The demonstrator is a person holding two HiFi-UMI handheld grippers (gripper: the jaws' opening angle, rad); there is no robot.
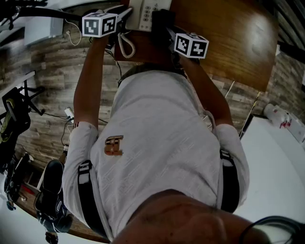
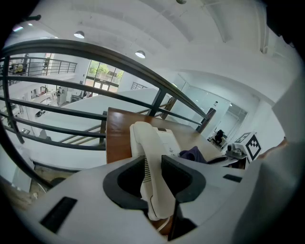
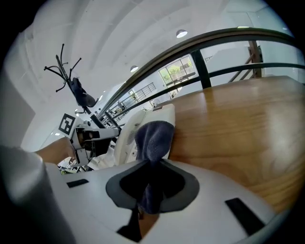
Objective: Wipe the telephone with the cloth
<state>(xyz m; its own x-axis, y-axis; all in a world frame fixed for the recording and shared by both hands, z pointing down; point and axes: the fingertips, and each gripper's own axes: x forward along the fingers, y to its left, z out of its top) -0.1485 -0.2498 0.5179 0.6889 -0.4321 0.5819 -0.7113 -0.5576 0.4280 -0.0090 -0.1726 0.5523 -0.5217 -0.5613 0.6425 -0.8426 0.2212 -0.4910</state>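
Note:
The white telephone [image 1: 145, 13] stands at the near edge of the wooden table [image 1: 228, 33], its coiled cord [image 1: 126, 45] hanging off the edge. My left gripper [image 2: 153, 171] is shut on the white handset [image 2: 147, 152], which is held over the phone's base [image 2: 167, 139]. My right gripper [image 3: 151, 178] is shut on a dark blue cloth [image 3: 153, 136]. The cloth's bunched end lies against the side of the telephone [image 3: 126, 133]. From the left gripper view the cloth [image 2: 193, 153] shows just right of the base. In the head view only the grippers' marker cubes show, left [image 1: 99, 24] and right [image 1: 191, 45].
A dark metal railing [image 2: 71, 52] runs behind the table. A coat stand [image 3: 71, 81] rises at the left. Wood-patterned floor [image 1: 47, 71] with cables lies below; a black frame [image 1: 14, 114] stands left, a white table [image 1: 281, 162] right.

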